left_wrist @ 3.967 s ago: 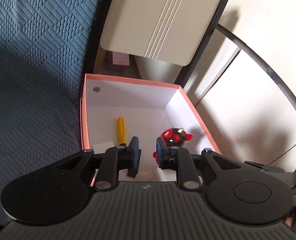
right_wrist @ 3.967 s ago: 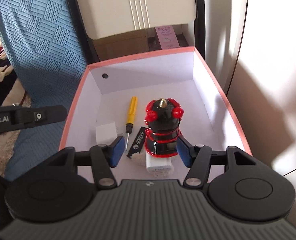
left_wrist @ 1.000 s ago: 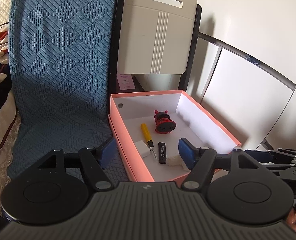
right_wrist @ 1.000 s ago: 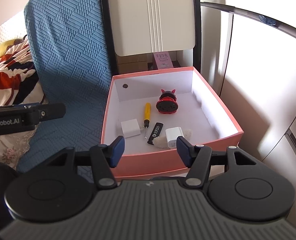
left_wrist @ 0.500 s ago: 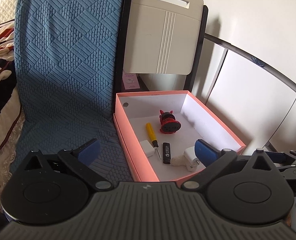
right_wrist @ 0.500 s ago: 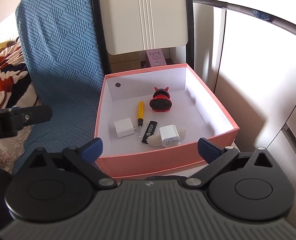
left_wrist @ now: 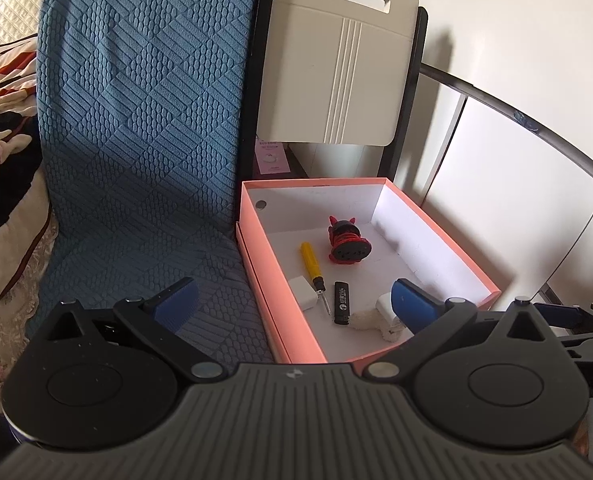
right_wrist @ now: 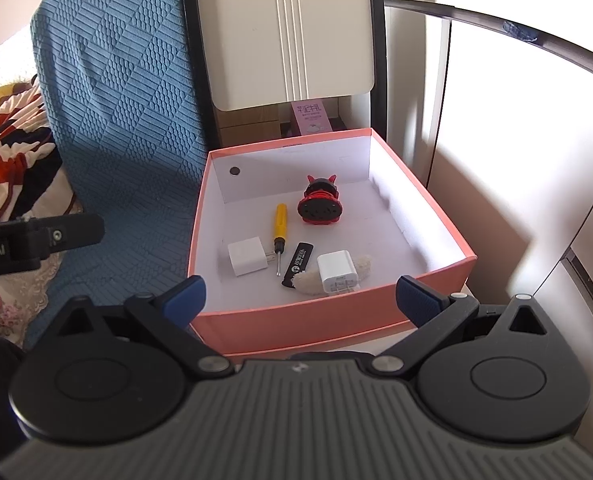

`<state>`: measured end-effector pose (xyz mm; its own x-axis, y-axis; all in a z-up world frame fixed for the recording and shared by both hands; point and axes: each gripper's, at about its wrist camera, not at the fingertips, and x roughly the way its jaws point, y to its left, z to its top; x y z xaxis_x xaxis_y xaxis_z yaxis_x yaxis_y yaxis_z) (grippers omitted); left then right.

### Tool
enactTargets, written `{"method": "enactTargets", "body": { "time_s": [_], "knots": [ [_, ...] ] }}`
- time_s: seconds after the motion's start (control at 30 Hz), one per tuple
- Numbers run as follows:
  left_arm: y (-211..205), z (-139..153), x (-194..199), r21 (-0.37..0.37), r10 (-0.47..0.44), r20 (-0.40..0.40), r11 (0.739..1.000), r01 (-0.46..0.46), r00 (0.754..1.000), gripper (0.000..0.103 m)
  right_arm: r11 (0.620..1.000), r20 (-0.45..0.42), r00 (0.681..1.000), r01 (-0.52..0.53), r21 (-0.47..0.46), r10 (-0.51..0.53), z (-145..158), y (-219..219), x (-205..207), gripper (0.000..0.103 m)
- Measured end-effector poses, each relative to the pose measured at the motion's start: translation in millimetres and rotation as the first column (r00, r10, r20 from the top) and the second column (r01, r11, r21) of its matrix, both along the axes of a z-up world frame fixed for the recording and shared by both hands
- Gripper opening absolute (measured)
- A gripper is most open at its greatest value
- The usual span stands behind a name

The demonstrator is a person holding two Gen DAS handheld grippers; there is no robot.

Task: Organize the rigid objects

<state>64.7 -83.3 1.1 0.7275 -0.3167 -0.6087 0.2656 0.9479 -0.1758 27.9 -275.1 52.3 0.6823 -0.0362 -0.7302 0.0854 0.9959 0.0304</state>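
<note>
I am holding both grippers back from the pink box (right_wrist: 328, 320), and what has just changed is their spread: the jaws of the left gripper (left_wrist: 292, 300) and the right gripper (right_wrist: 300, 294) have just been opening and are now standing as wide as they go, with nothing between the pads of either. A few seconds ago both were down inside the box; now the whole box is sitting ahead of and below the jaws. To me that is reading as everything released and the sorting close to done (no loose item is showing outside the box).

Working down in size inside the box: the red-and-black figurine (right_wrist: 319, 206) is lying at the far end, its round base facing my right jaws and its horns pointing away. The near charger (right_wrist: 337, 271) is resting on a fuzzy white scrap, prongs toward me. The other charger (right_wrist: 247, 257) is lying ahead of the right gripper's left finger. The yellow screwdriver (right_wrist: 279, 234) is lying with its long axis running away from the jaws, handle far, tip near. The black lighter (right_wrist: 297, 264) is lying just beside that tip, slanting slightly.
</note>
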Motion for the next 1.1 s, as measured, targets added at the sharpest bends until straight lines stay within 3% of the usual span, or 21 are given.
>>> {"method": "enactTargets", "body": {
  "time_s": [1.1],
  "knots": [
    [-3.4,0.9,-1.7,0.007,-0.010,0.007,1.000,0.010,1.000,0.103,1.000,-0.007,1.000,-0.009,-0.007,0.009,-2.5,2.9,-0.4,0.103]
  ]
}}
